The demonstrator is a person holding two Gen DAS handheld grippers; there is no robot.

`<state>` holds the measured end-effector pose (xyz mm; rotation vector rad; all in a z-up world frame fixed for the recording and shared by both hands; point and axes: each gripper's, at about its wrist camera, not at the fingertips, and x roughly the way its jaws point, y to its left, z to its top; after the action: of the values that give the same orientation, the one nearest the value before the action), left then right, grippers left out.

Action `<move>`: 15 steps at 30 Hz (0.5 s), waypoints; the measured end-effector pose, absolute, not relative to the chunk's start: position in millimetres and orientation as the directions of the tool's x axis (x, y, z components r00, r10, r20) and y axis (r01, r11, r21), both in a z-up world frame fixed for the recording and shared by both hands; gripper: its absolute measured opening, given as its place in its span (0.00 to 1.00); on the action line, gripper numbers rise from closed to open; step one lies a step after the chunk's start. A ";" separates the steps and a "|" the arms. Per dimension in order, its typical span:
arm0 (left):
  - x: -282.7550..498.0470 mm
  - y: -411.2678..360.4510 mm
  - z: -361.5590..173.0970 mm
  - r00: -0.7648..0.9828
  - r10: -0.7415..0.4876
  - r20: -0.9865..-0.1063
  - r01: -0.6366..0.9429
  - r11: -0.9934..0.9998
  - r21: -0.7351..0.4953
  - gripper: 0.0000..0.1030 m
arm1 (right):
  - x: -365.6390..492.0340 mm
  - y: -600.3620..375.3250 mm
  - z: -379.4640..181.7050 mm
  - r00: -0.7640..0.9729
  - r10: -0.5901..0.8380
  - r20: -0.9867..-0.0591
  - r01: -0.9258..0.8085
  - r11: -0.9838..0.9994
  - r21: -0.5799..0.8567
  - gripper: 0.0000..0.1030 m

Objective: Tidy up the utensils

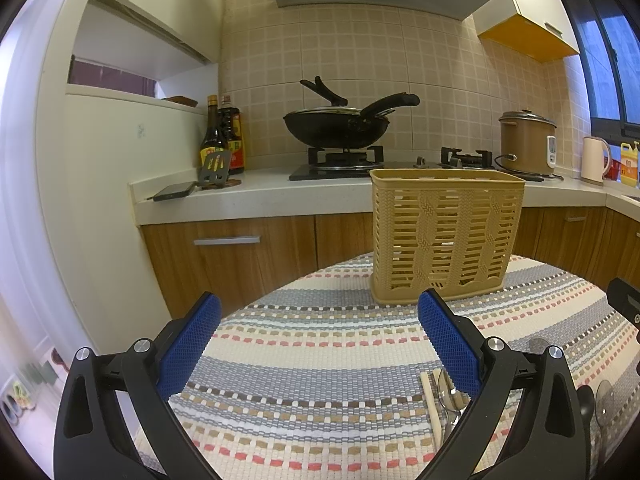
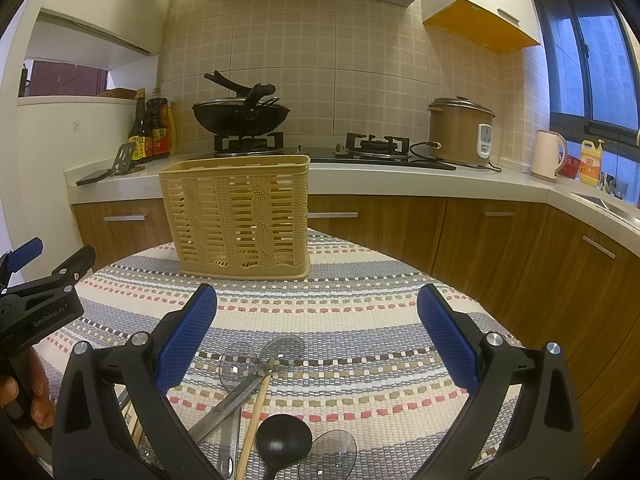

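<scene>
Utensils (image 2: 256, 396) lie in a loose pile on the near part of a striped woven mat (image 2: 360, 320) that covers the table. From the right wrist view the pile holds two metal spoons with their bowls pointing away, a pale wooden chopstick (image 2: 254, 420) crossing beside them, a black ladle (image 2: 283, 442) with its round bowl facing up, and a clear plastic spoon (image 2: 332, 454) touching the ladle's right side. A tan plastic basket (image 2: 238, 216) with slatted, woven-look walls stands upright at the far edge of the mat, well apart from the pile.

The right gripper (image 2: 316, 336) hovers just above the pile with its blue-padded fingers spread wide, holding nothing; the spoon bowls sit between and below them. The left gripper (image 1: 318, 342) is also spread wide and empty, over bare mat to the left of the pile, pointing toward the basket (image 1: 446, 236). In its view a chopstick (image 1: 431, 408) and a metal spoon (image 1: 450, 396) peek out by its right finger. A hand (image 2: 24, 396) grips the left tool's handle at the edge of the right view.

Behind the table runs a kitchen counter with a black wok (image 1: 336, 126) on the stove and a brown rice cooker (image 2: 460, 130).
</scene>
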<state>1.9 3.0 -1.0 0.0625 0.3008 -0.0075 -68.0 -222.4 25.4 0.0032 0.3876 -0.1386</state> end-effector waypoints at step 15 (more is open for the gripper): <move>1.7 3.9 -1.1 0.955 0.002 -0.295 0.016 0.998 0.060 0.93 | -67.8 -222.5 25.1 0.915 -0.135 -0.379 0.136 0.990 -0.025 0.93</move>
<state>1.7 3.9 -1.1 0.0617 0.2997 -0.0068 -67.8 -222.5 25.1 0.0023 0.3900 -0.1393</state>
